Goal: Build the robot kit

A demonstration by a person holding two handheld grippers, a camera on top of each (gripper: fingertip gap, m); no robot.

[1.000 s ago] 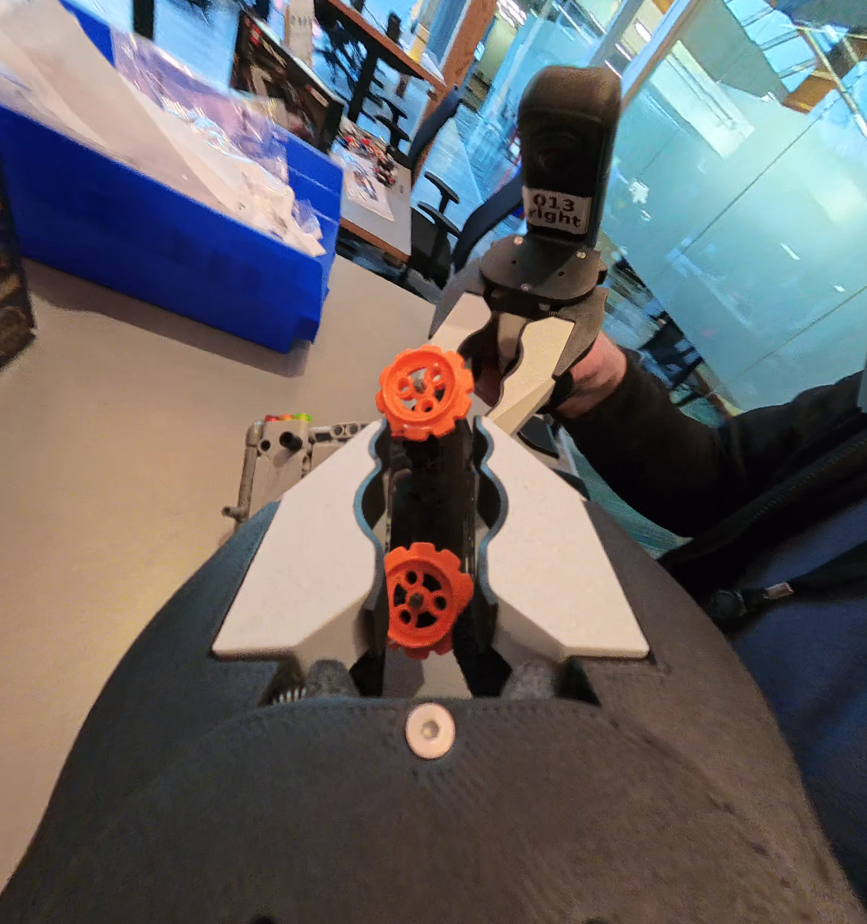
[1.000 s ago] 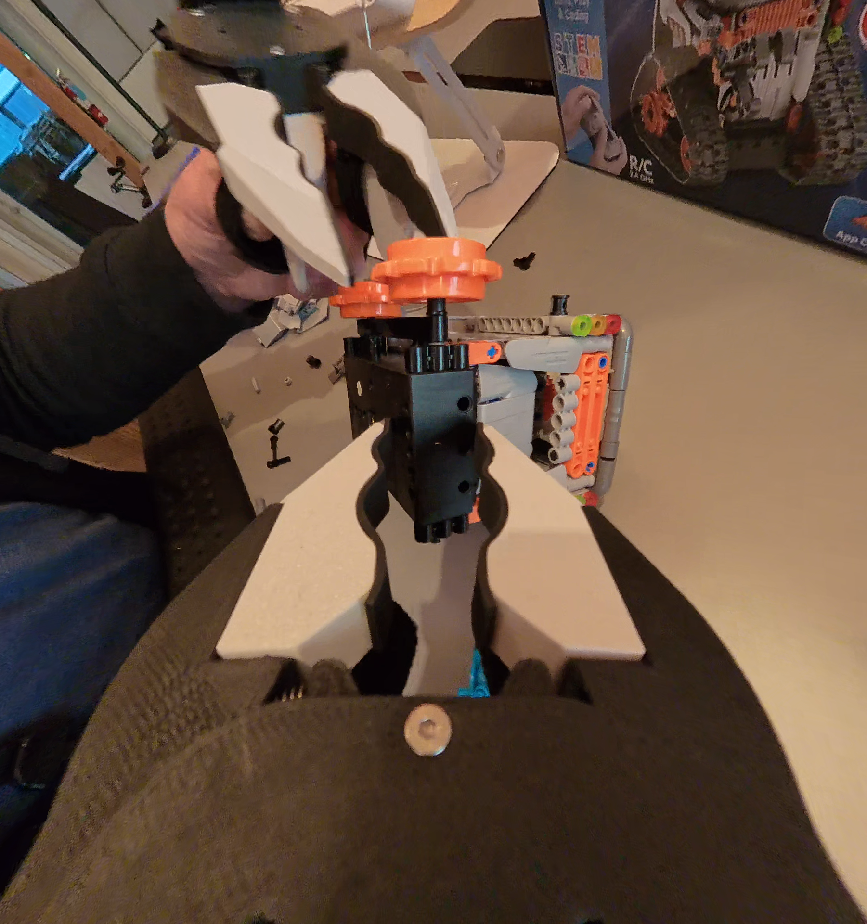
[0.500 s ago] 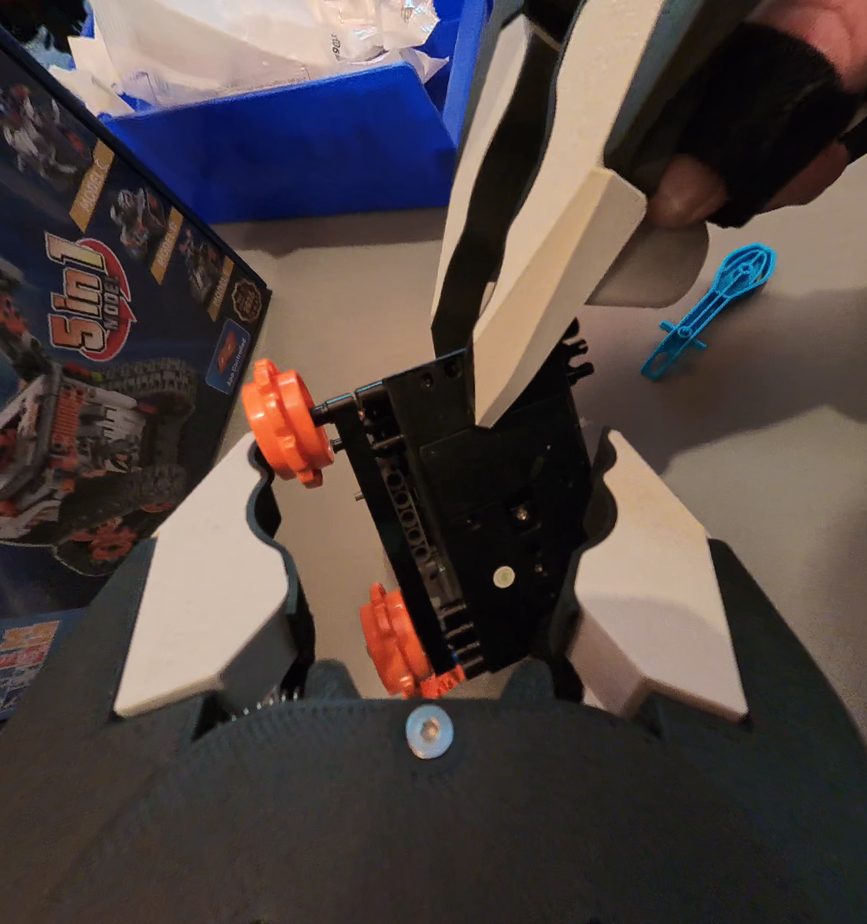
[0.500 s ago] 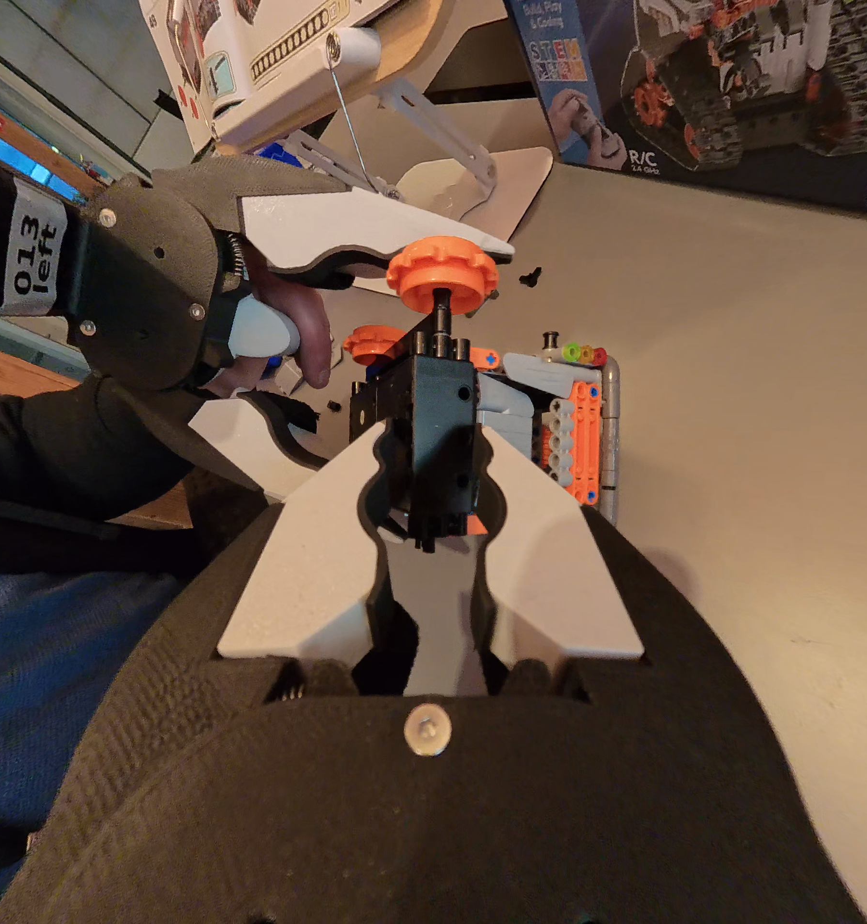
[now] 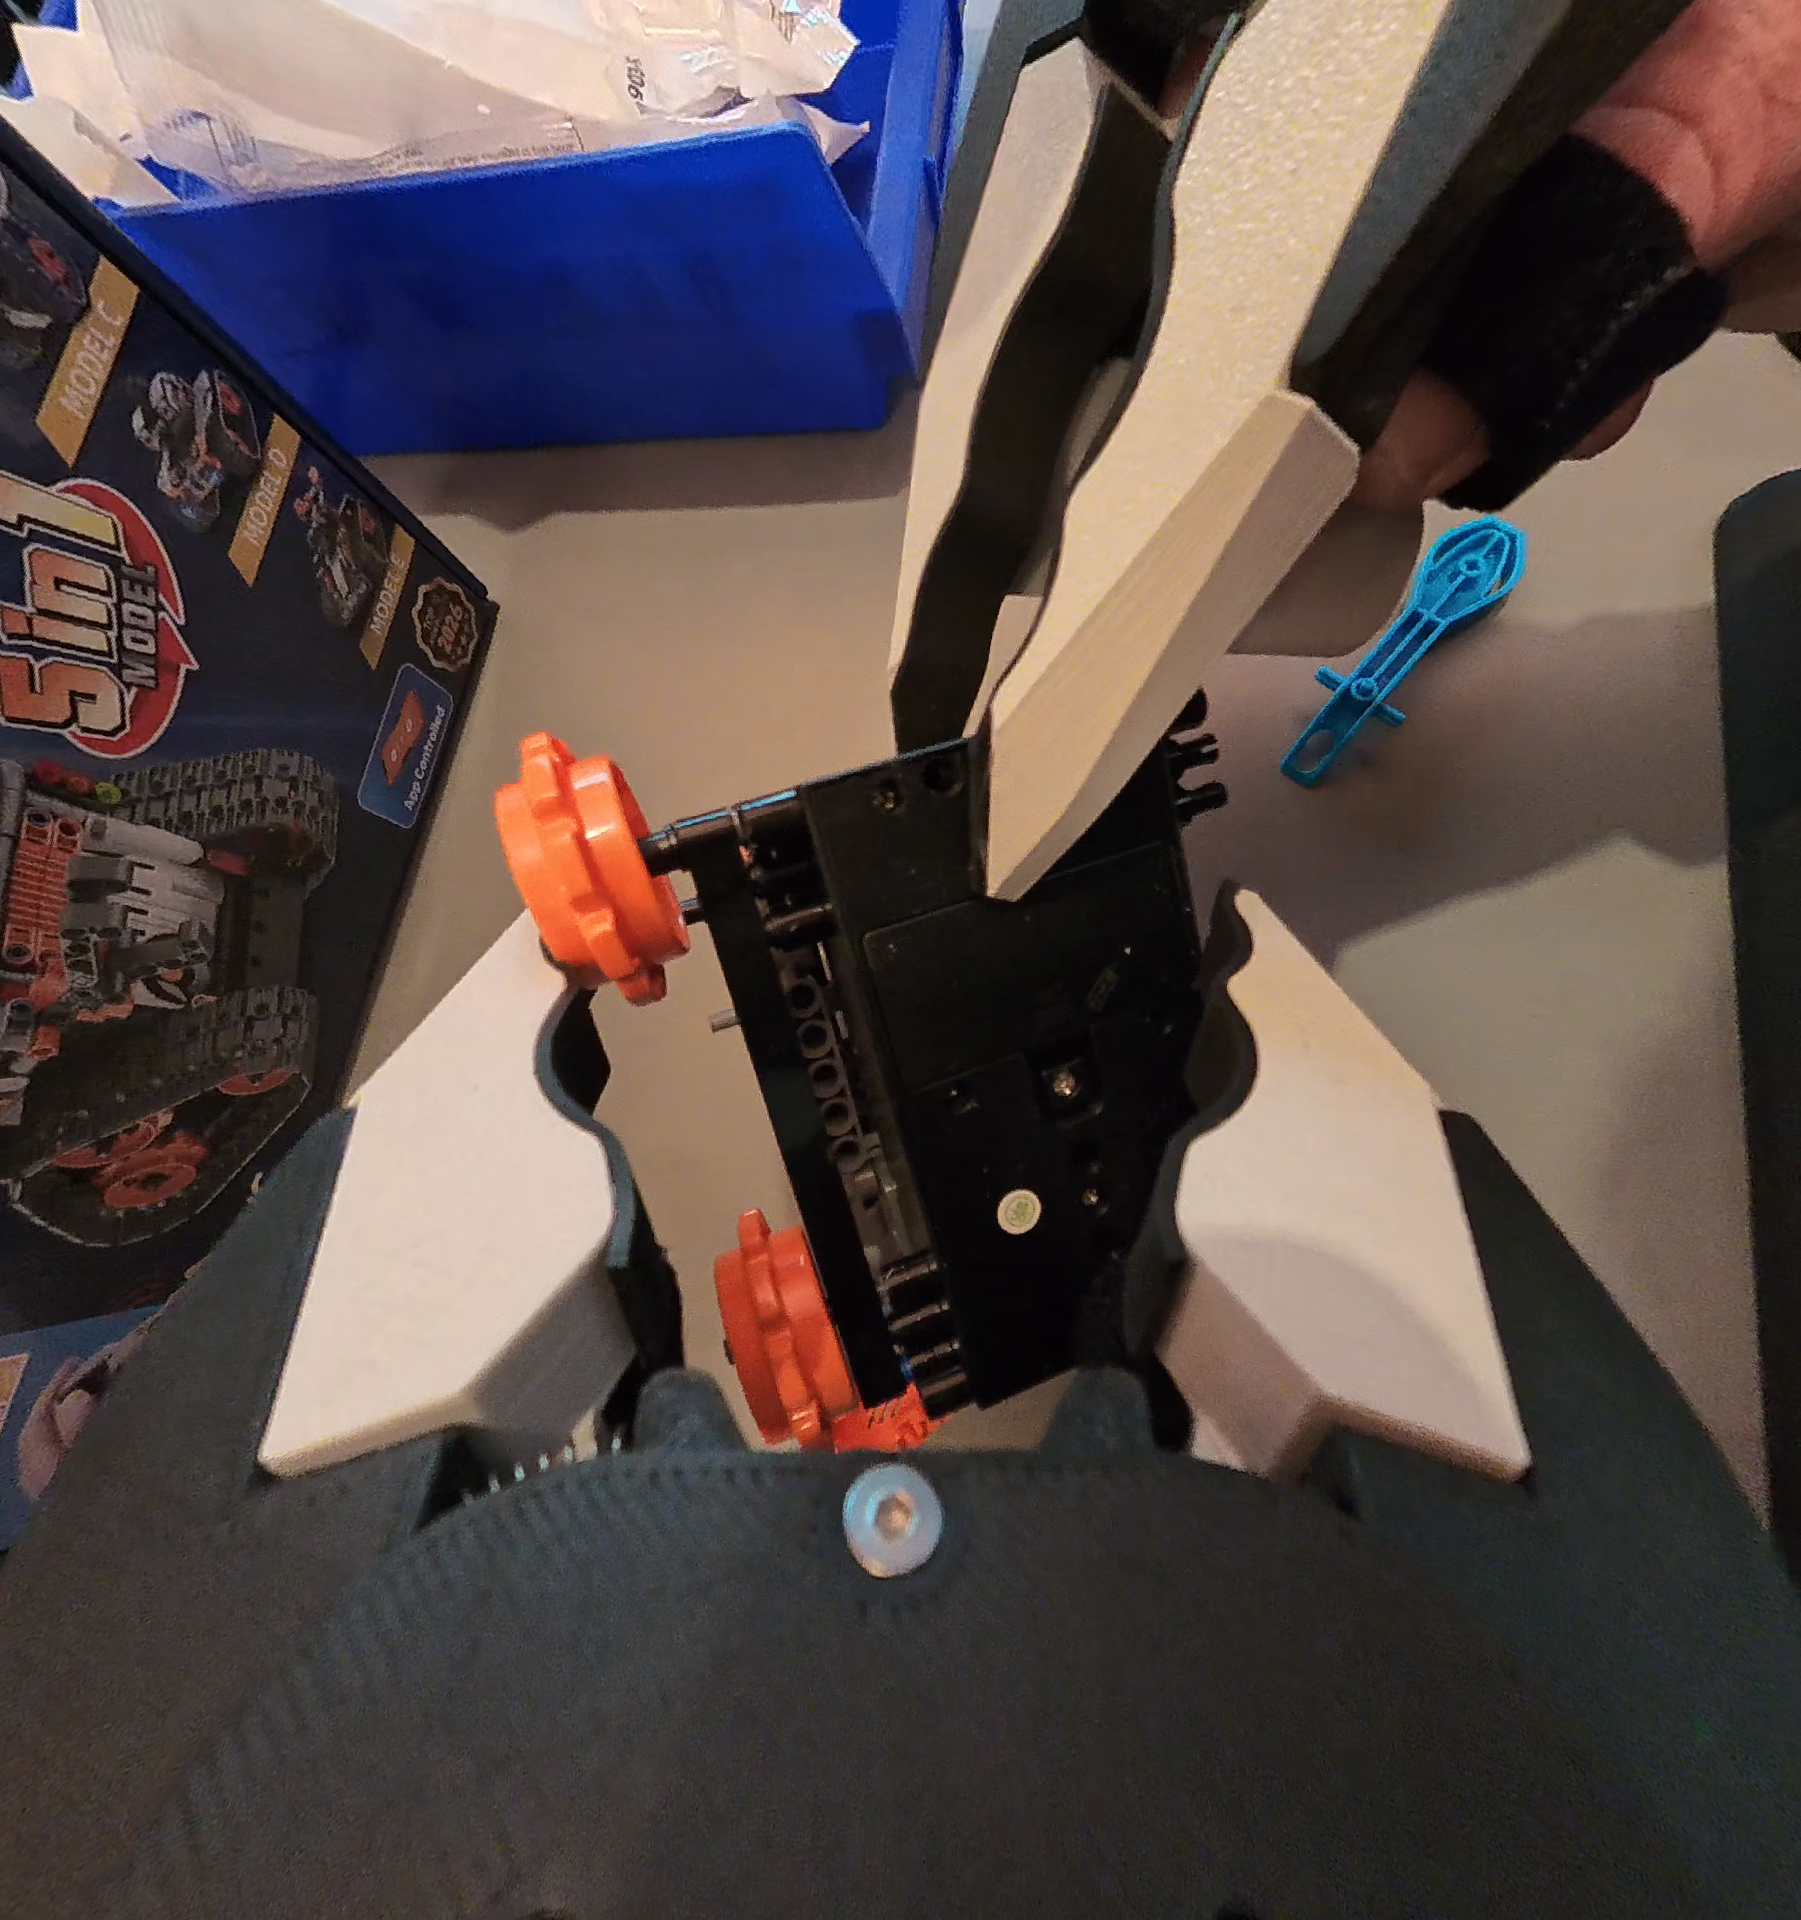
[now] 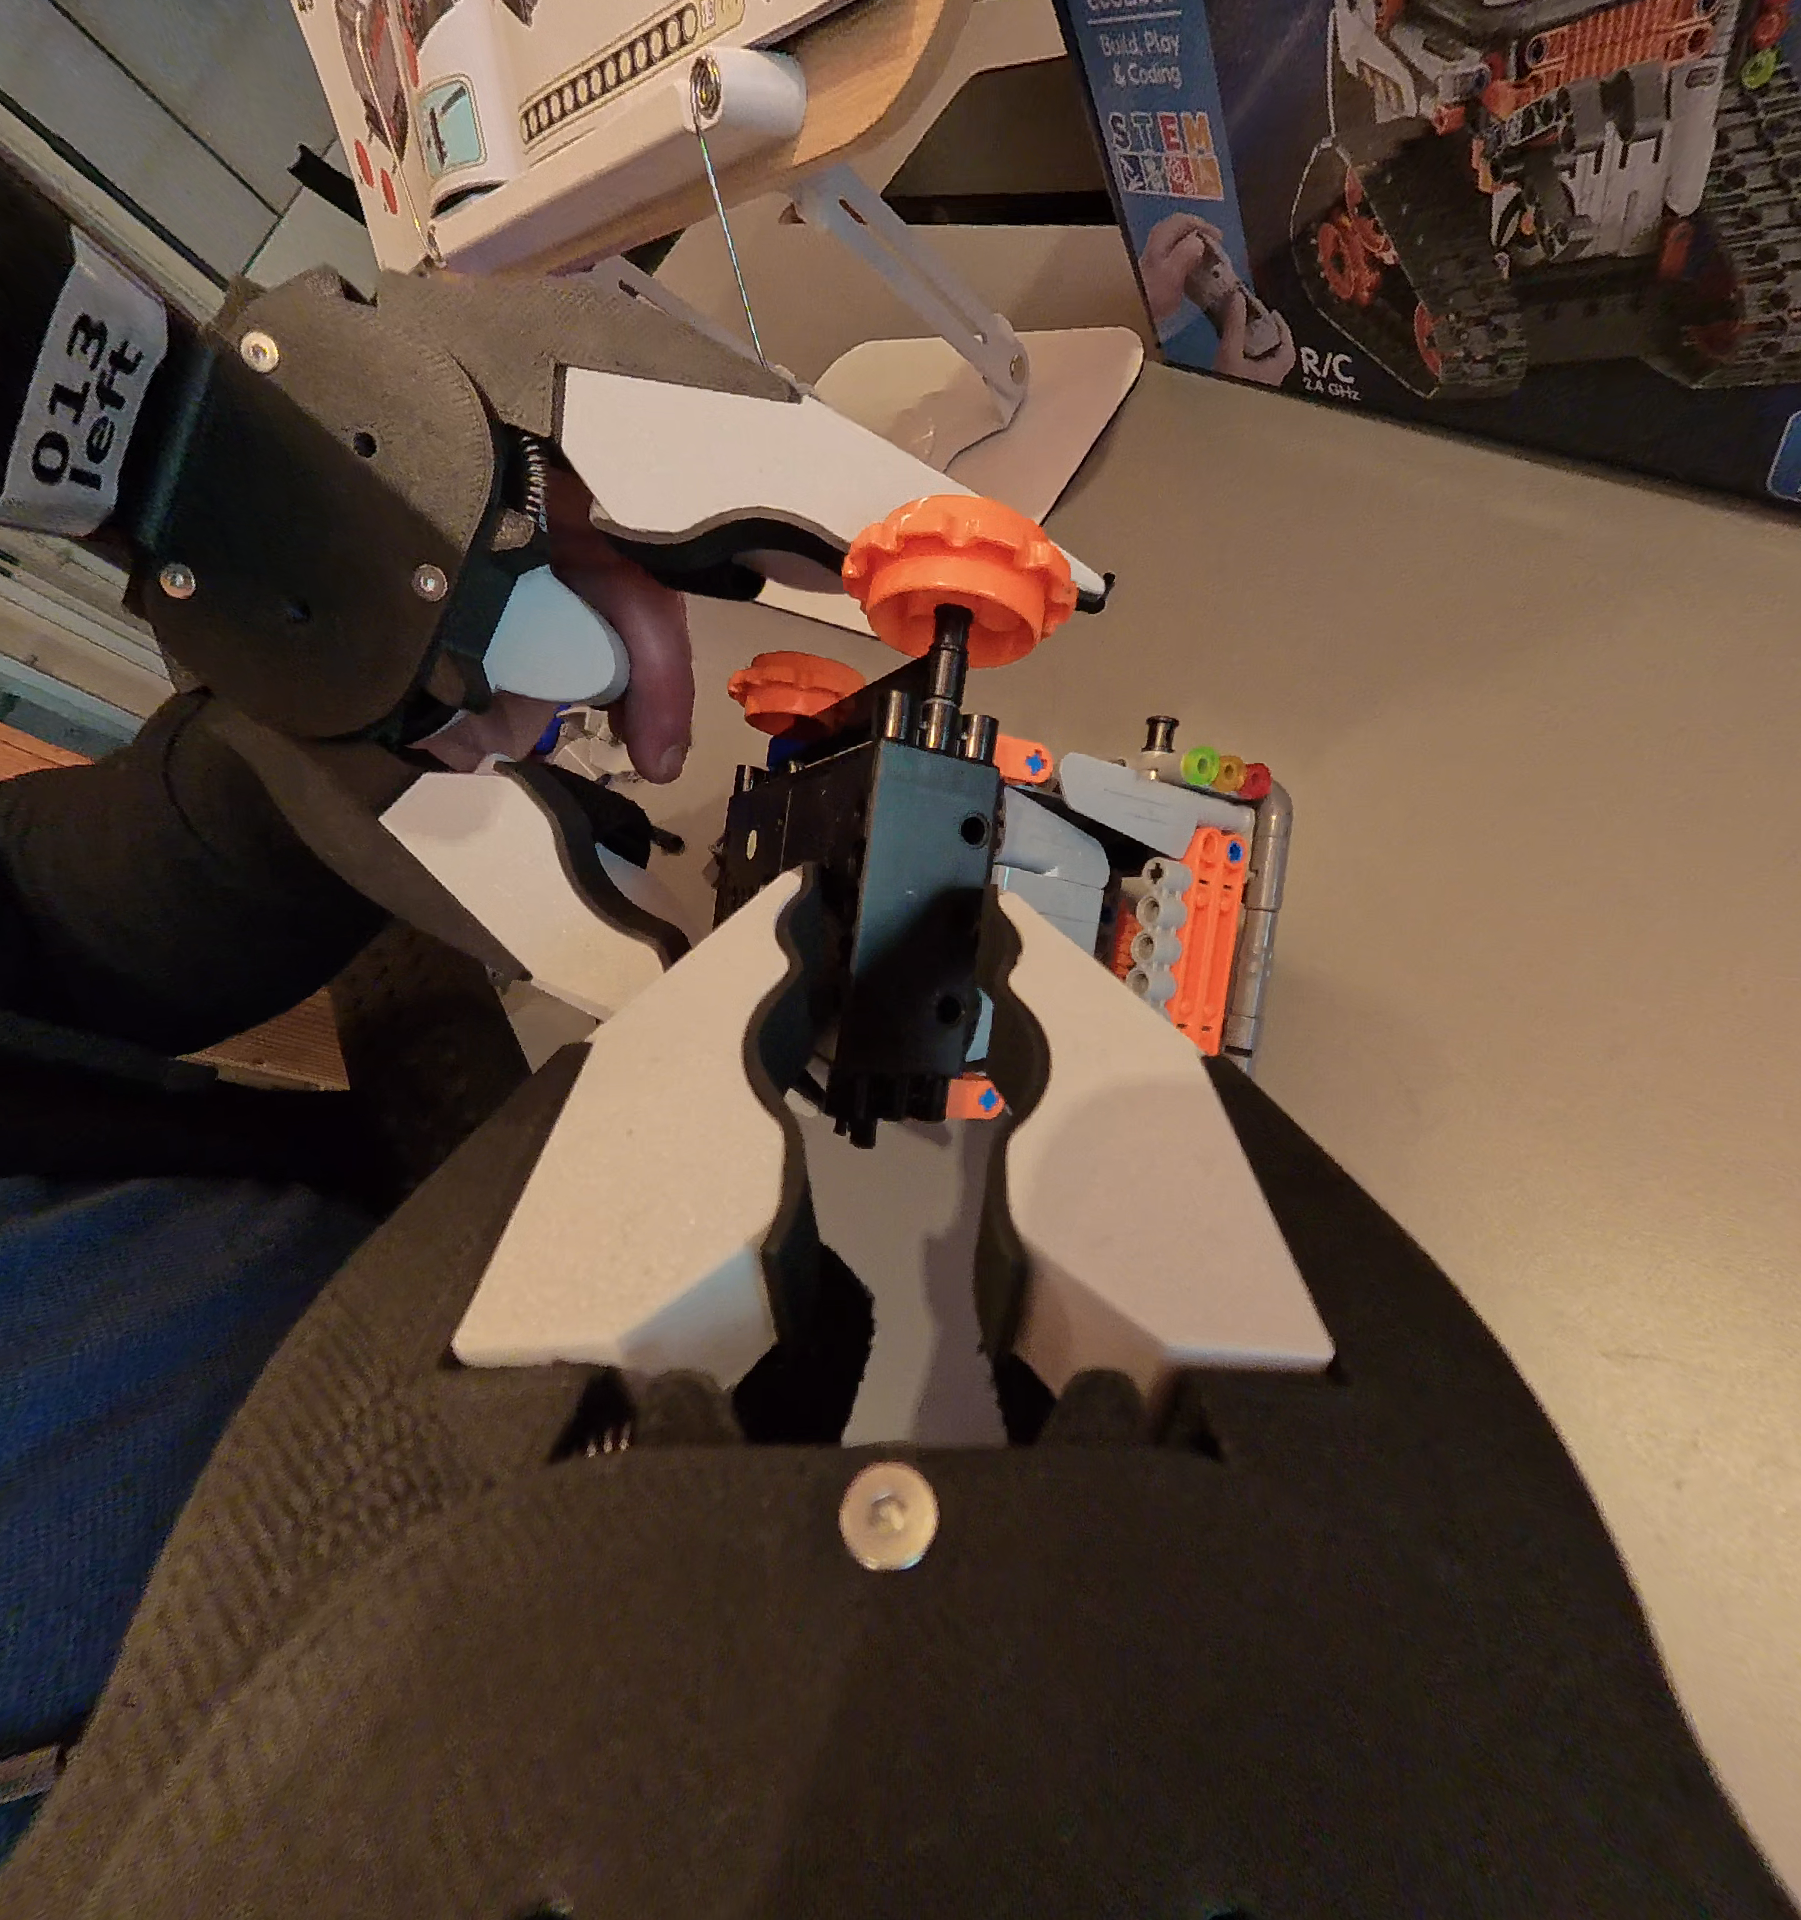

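Clamping a blocky black plastic module, the right gripper; left gripper spread wide around it

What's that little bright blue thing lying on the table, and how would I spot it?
Start at the blue bin at the table's far edge, then look right, past the right gripper gripping the black block. The blue tool lies flat alone: thin, turquoise, round-headed, unlike the orange wheels.
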